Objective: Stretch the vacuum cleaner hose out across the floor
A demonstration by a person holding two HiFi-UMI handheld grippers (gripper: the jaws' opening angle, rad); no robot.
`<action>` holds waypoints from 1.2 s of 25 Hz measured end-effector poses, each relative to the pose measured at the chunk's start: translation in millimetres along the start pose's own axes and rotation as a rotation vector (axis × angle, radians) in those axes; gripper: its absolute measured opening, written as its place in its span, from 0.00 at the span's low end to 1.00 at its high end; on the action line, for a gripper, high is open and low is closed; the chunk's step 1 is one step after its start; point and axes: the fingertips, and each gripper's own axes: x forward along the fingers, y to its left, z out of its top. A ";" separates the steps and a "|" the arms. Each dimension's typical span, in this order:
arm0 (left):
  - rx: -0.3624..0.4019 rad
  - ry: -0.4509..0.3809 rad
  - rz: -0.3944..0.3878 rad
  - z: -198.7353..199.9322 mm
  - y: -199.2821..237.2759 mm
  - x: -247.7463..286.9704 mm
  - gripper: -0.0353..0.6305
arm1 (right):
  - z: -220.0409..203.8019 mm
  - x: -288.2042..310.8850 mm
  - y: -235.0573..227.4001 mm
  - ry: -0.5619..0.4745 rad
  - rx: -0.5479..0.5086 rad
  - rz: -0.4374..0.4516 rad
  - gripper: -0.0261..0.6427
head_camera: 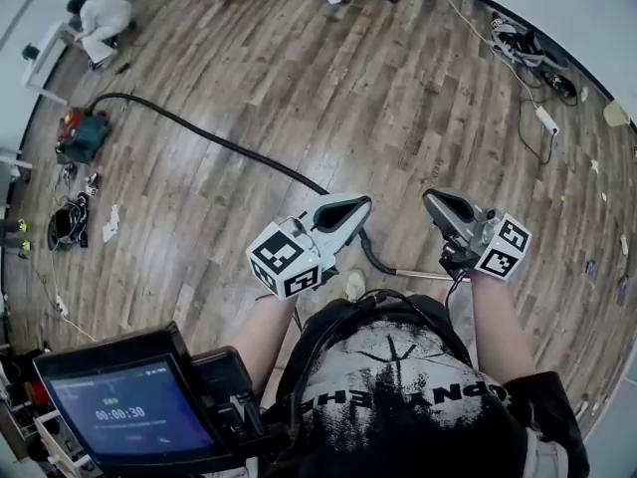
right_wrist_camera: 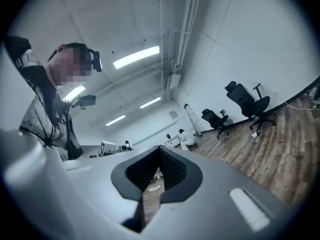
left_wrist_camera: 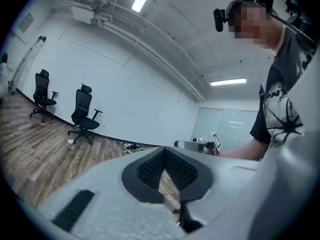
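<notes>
Fingers [left_wrist_camera: 150, 169] closed; long black hose [head_camera: 214, 139] curves across floor [head_camera: 398, 88].

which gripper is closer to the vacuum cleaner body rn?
Left. The left gripper is held up mid-view, with the vacuum cleaner far off to its left on the floor; the right gripper is beside it, farther right. Both are shut and empty.

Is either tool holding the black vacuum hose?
No, the black vacuum hose lies on the wooden floor; the left tool and right tool are shut and empty.
</notes>
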 end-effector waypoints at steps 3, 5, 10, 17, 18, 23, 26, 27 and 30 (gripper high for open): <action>0.031 -0.009 0.011 9.8 -13.8 2.0 0.05 | 21.6 -1.4 18.2 -0.051 -0.054 0.056 0.05; 0.047 -0.013 0.025 15.2 -22.2 7.8 0.05 | 32.7 -3.5 25.6 -0.065 -0.085 0.093 0.05; 0.089 -0.045 0.070 32.5 -51.4 34.1 0.05 | 57.5 -26.8 41.2 -0.002 -0.212 0.138 0.05; 0.145 -0.085 0.165 44.3 -97.1 57.7 0.06 | 84.2 -70.6 56.8 0.063 -0.332 0.211 0.05; 0.147 -0.087 0.180 41.2 -104.4 58.7 0.06 | 82.0 -77.2 56.5 0.080 -0.345 0.210 0.05; 0.112 -0.106 0.253 15.4 -143.7 53.9 0.06 | 53.2 -111.1 64.1 0.158 -0.358 0.221 0.05; 0.095 -0.122 0.309 15.8 -146.9 43.8 0.05 | 49.8 -112.0 64.7 0.185 -0.413 0.228 0.05; 0.087 -0.131 0.327 17.6 -146.1 39.5 0.05 | 49.0 -111.1 63.5 0.199 -0.442 0.224 0.05; 0.084 -0.144 0.384 20.3 -142.7 27.6 0.05 | 49.4 -108.3 63.7 0.227 -0.493 0.237 0.05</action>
